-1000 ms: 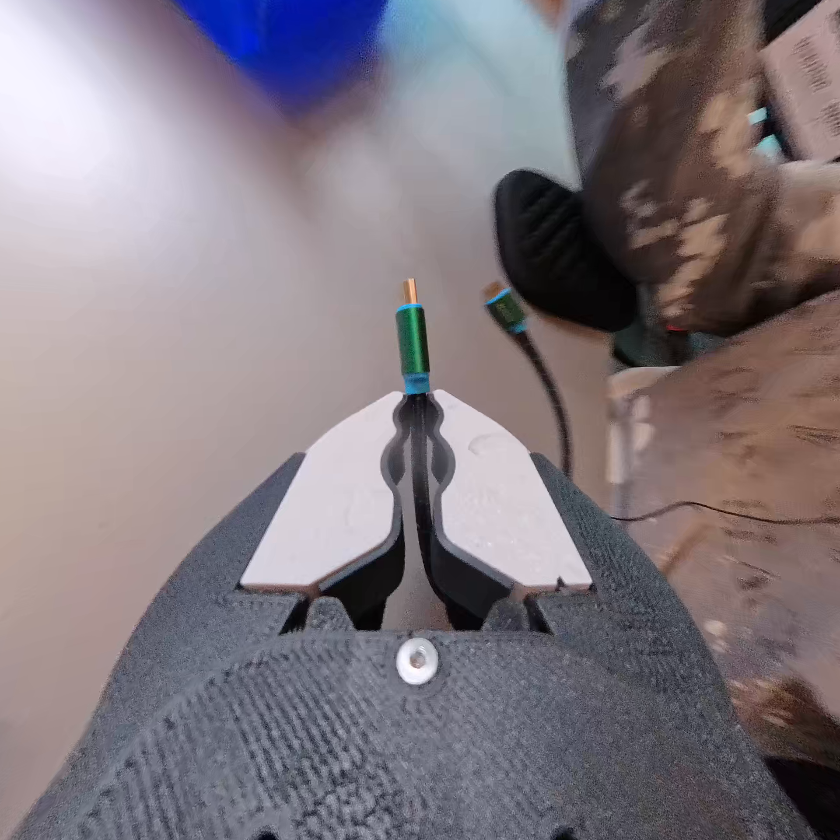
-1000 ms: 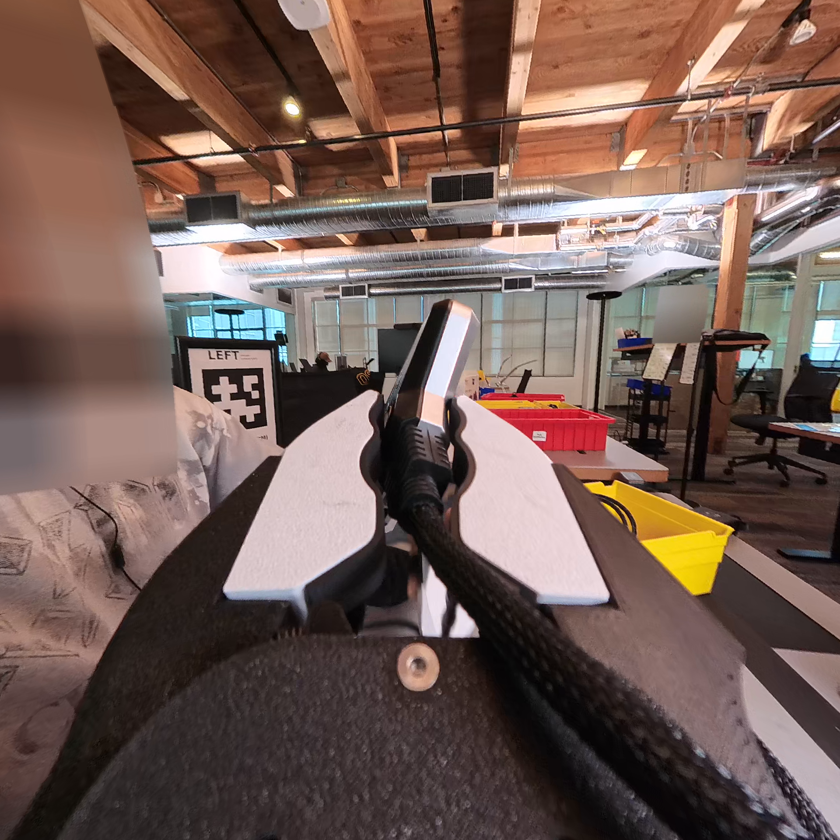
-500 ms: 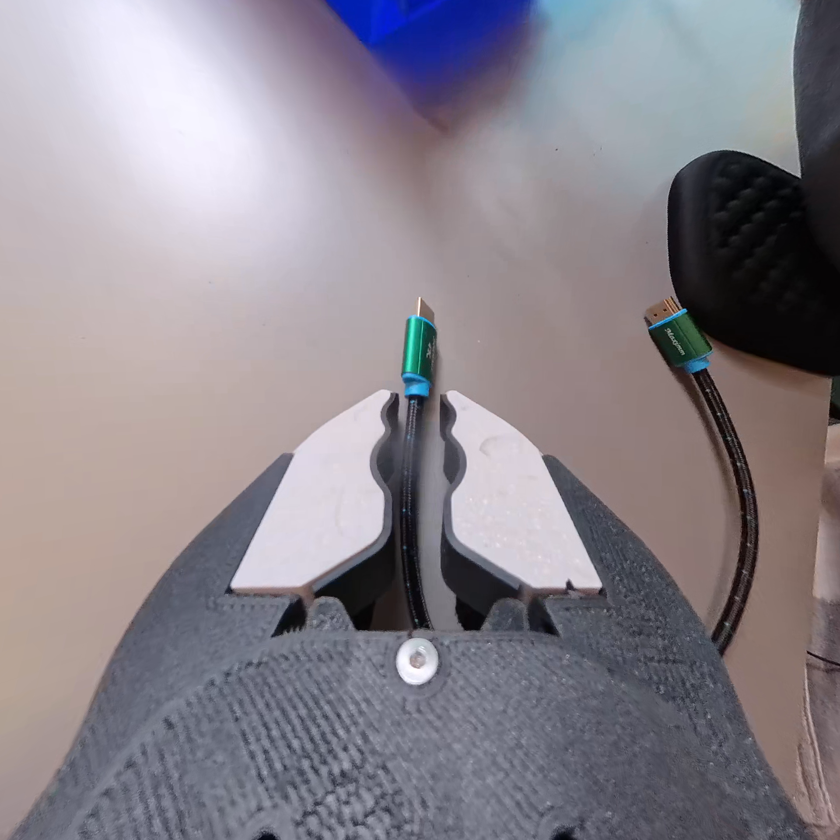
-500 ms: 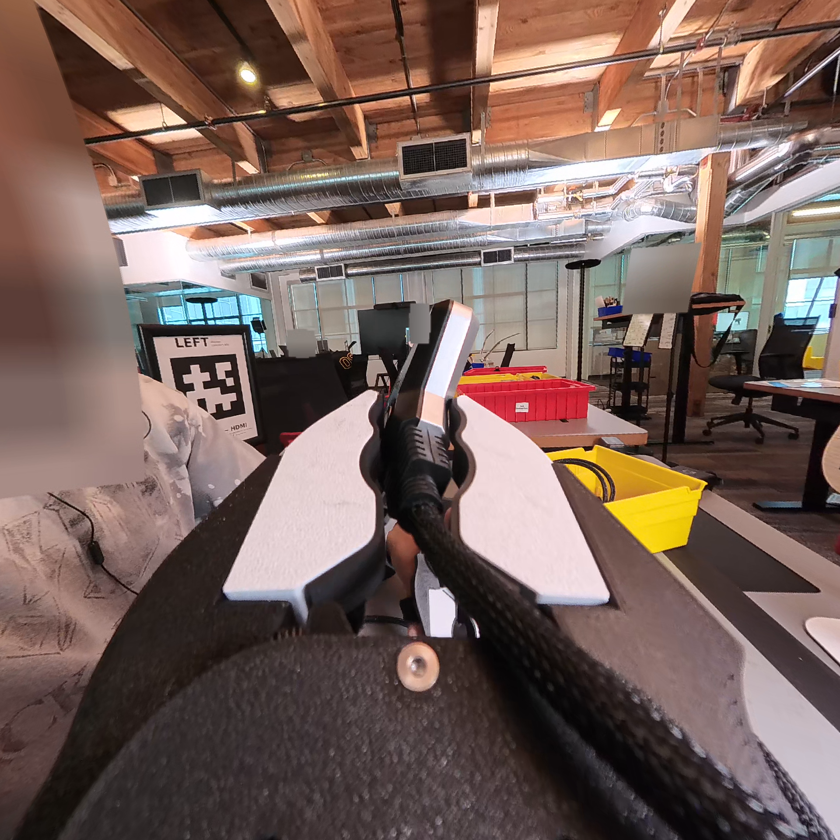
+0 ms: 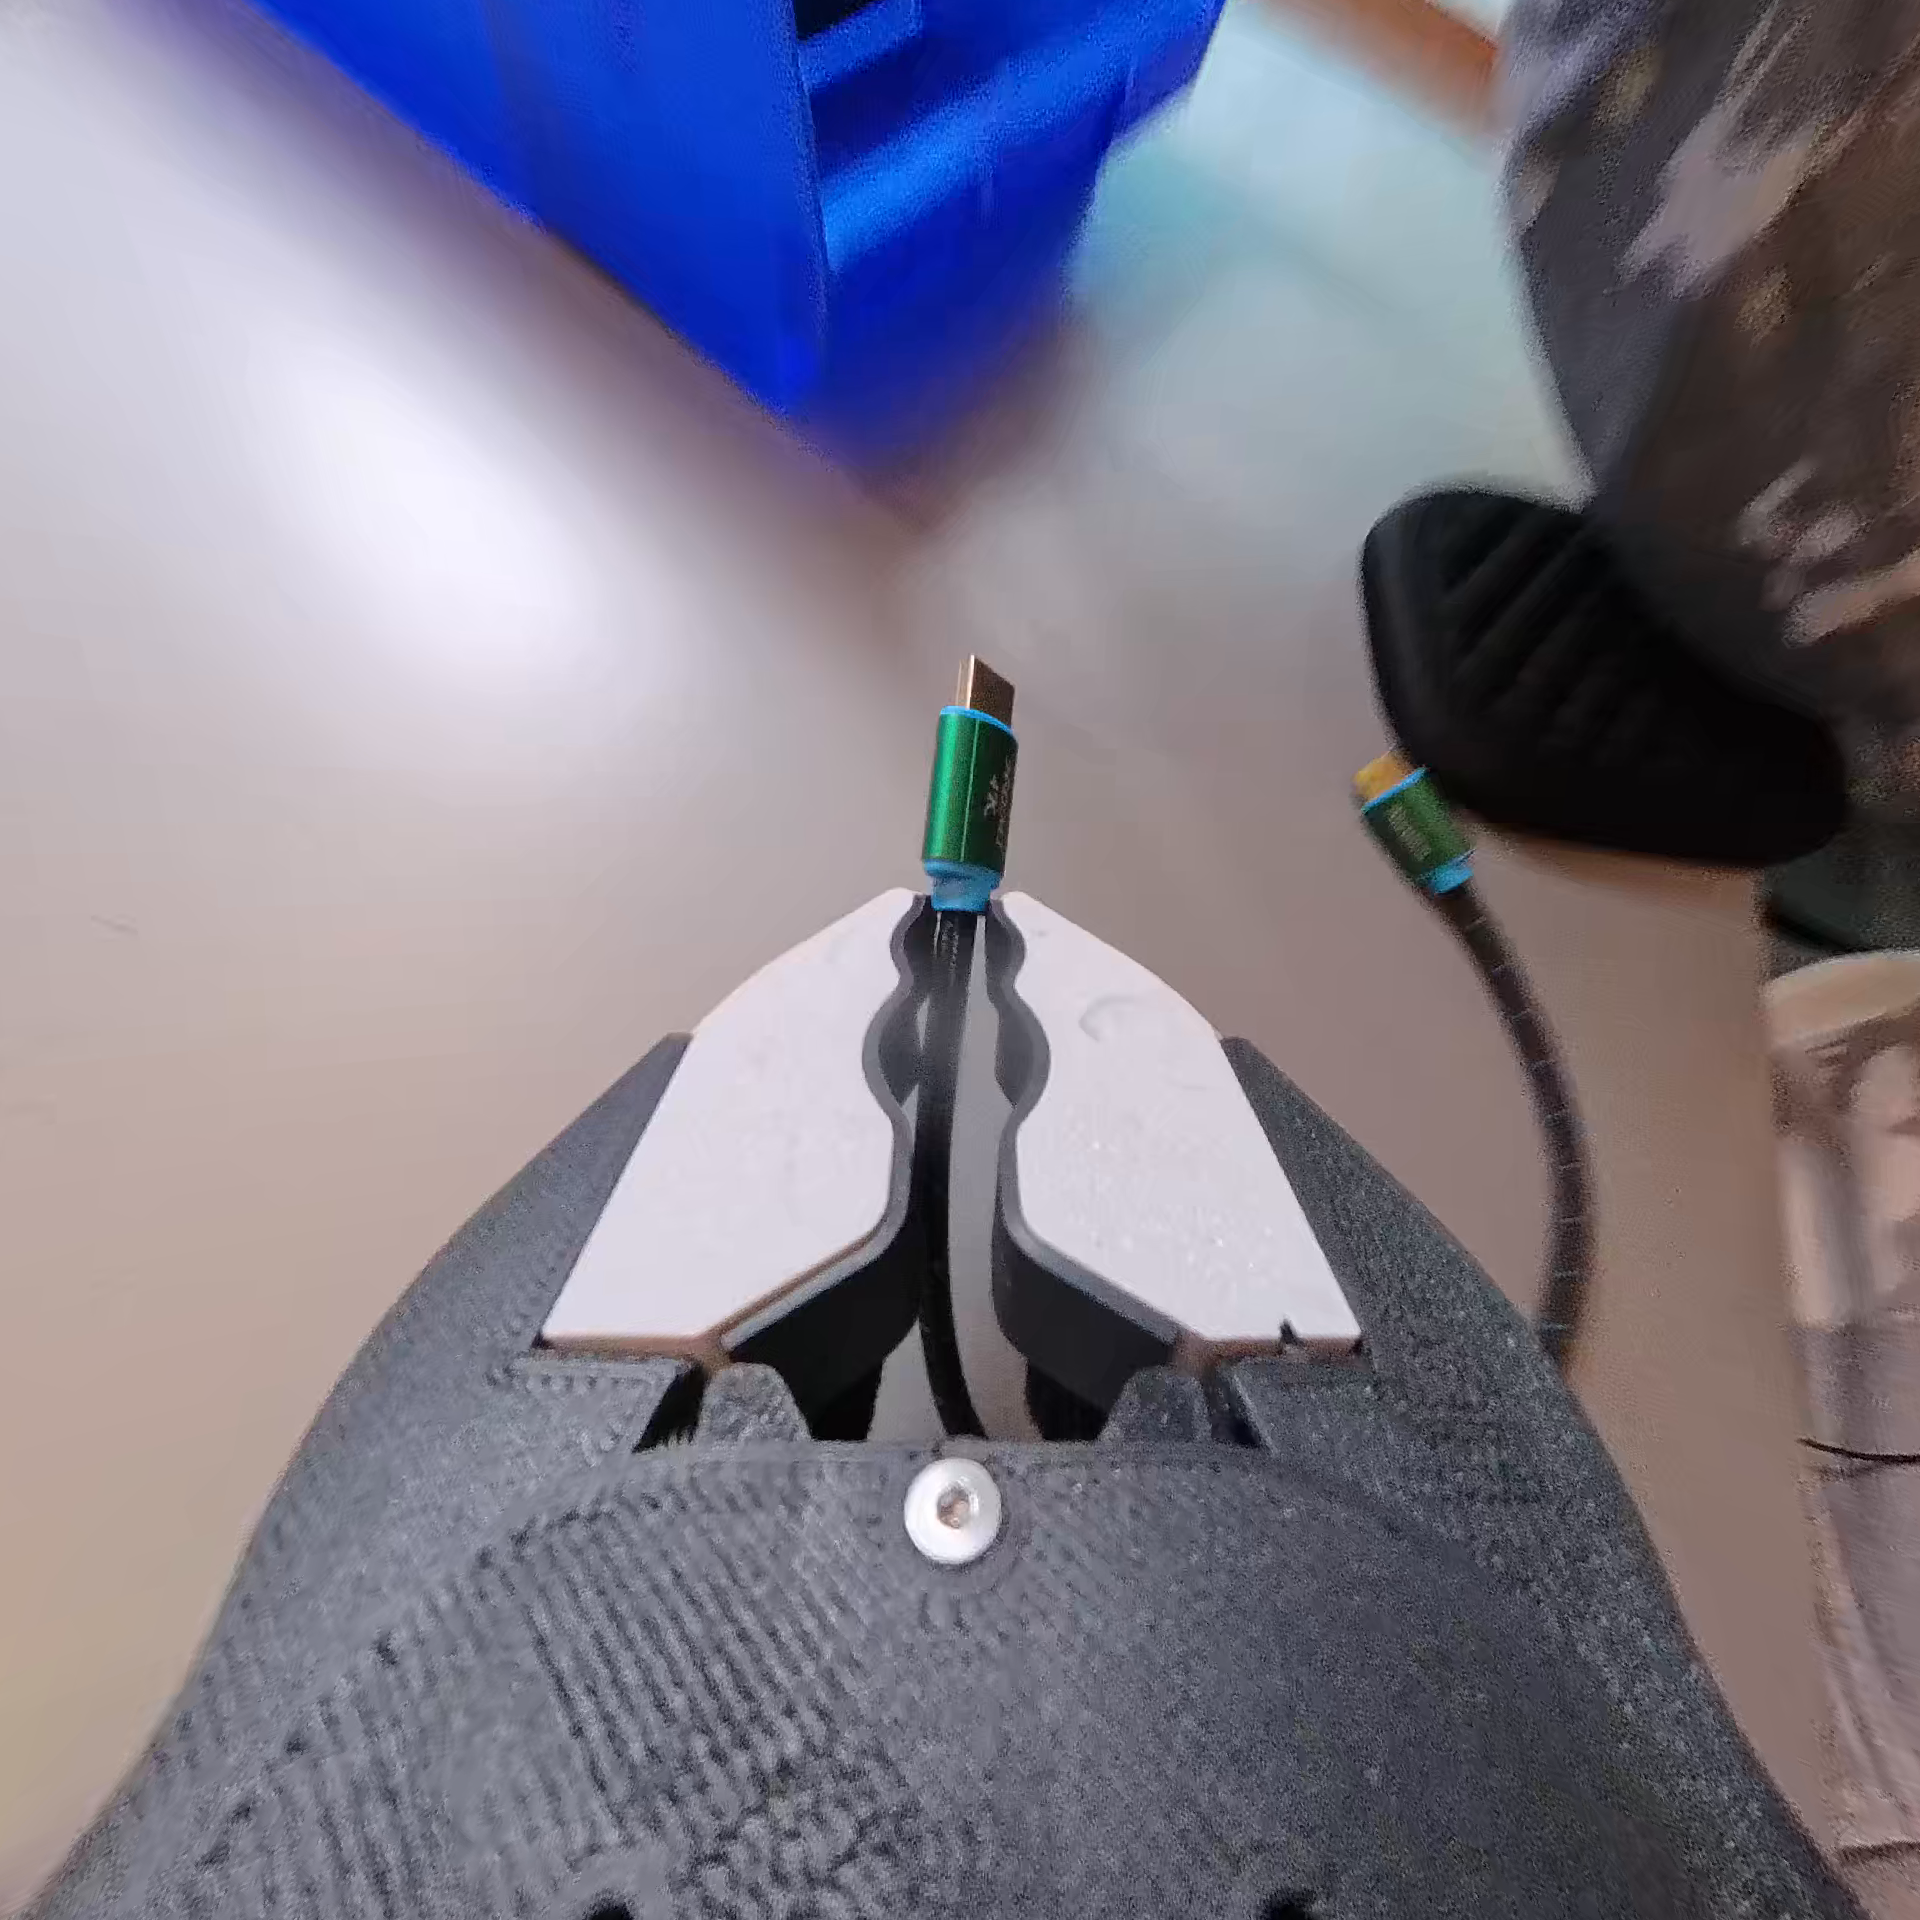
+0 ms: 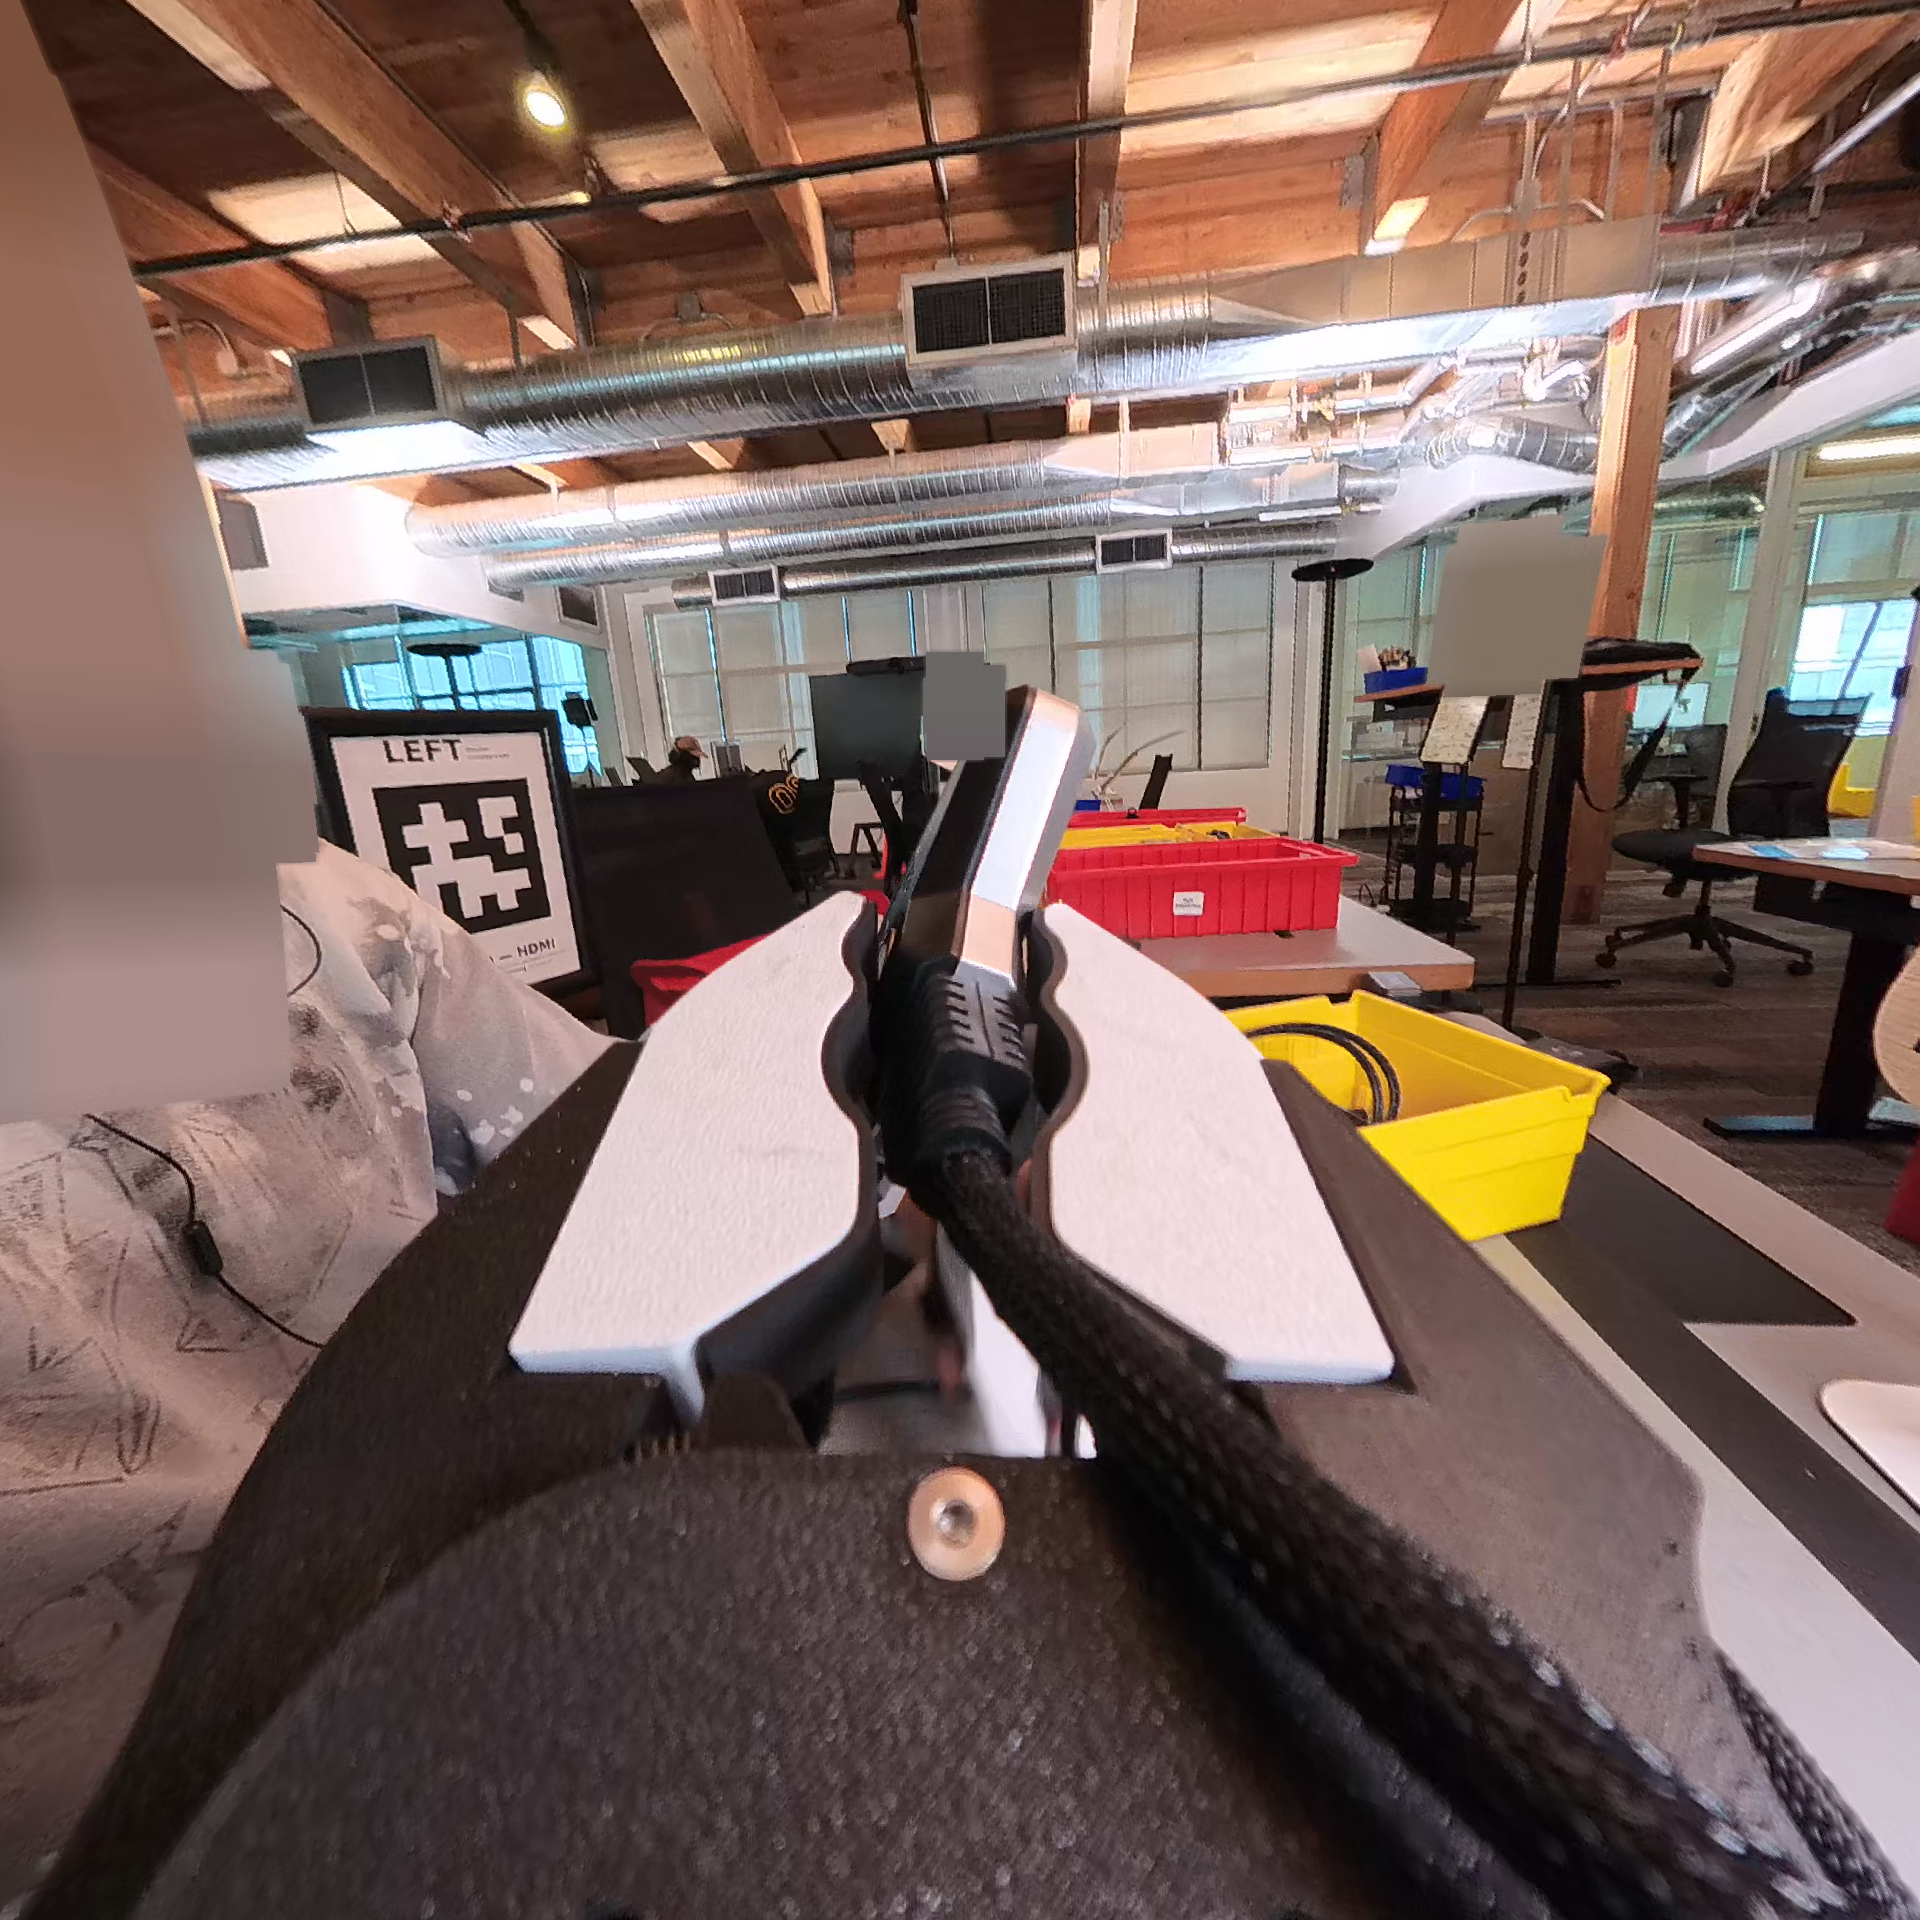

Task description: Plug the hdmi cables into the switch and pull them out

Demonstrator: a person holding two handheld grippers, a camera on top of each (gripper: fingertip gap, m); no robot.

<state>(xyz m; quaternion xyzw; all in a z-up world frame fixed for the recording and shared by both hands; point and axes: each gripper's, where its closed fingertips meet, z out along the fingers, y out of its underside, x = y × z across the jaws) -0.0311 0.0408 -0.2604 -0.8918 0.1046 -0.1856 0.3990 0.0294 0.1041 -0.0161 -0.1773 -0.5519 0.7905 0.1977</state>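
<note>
Blue bin (image 5: 790, 187) motion-blurred, cut off at top edge. Second green plug's (image 5: 1413, 831) tip smeared beside a black pad (image 5: 1579, 686). Switch's (image 6: 987, 831) ports face away, unseen.

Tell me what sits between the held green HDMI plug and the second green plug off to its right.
Nothing: in the left wrist view only bare tabletop lies between the held HDMI plug and the second plug.

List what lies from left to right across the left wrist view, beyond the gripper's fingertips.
Blue bin → green HDMI plug held by the left gripper → second green HDMI plug lying loose → black padded object.
</note>
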